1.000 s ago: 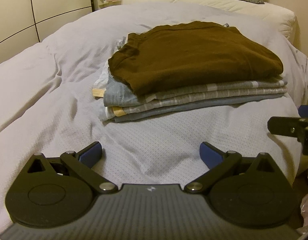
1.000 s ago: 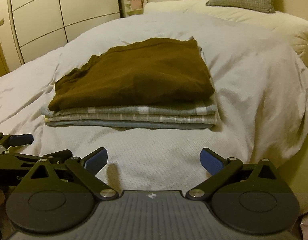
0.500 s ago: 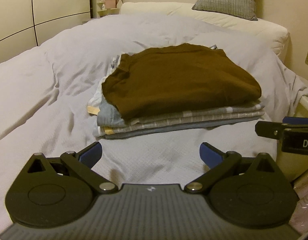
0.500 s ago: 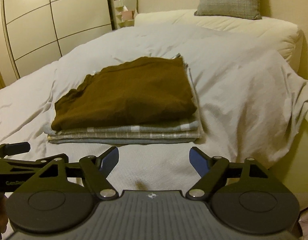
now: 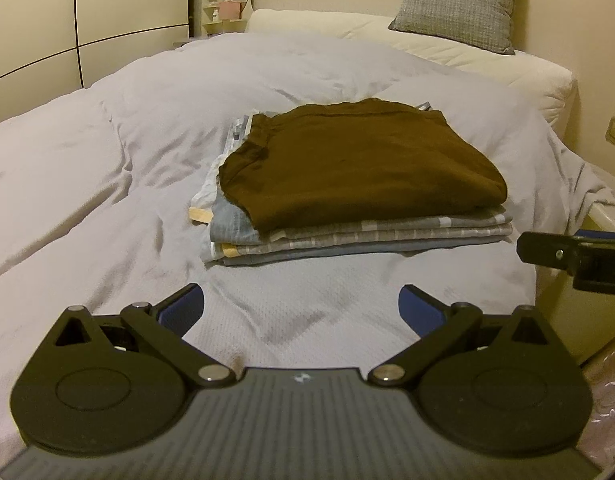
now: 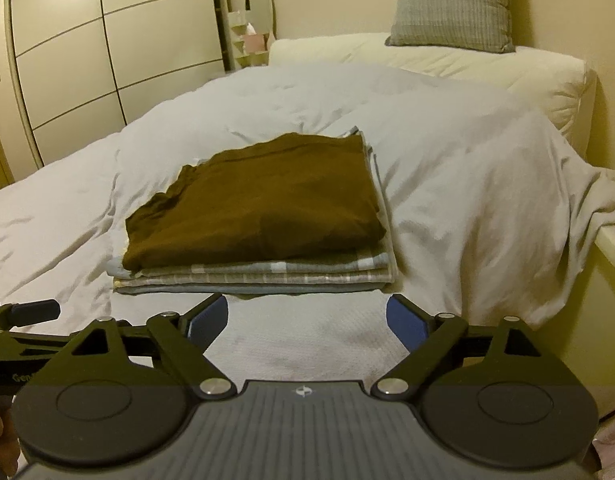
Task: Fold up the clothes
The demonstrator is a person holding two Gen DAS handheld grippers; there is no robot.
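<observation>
A folded brown garment (image 5: 359, 164) (image 6: 263, 204) tops a neat stack of folded grey striped clothes (image 5: 359, 236) (image 6: 267, 276) on the white duvet (image 5: 107, 184) (image 6: 459, 168). My left gripper (image 5: 301, 308) is open, hovering over the bed's near edge, short of the stack, with nothing between its blue pads. My right gripper (image 6: 307, 320) is open too, also empty, just in front of the stack. In the left wrist view the right gripper's black finger shows at the right edge; in the right wrist view the left gripper shows at the lower left.
A cream headboard cushion (image 6: 447, 64) and grey pillow (image 5: 459, 4) (image 6: 451, 0) lie at the bed's far end. Wardrobe doors (image 6: 107, 52) stand at left, a small shelf with a mirror (image 6: 259, 12) behind. The bed's right side drops off by a cream frame (image 6: 611, 256).
Both grippers have drawn back and risen from the stack, so it sits farther away and smaller in both views. The right gripper's fingers have narrowed a little. The stack has not moved.
</observation>
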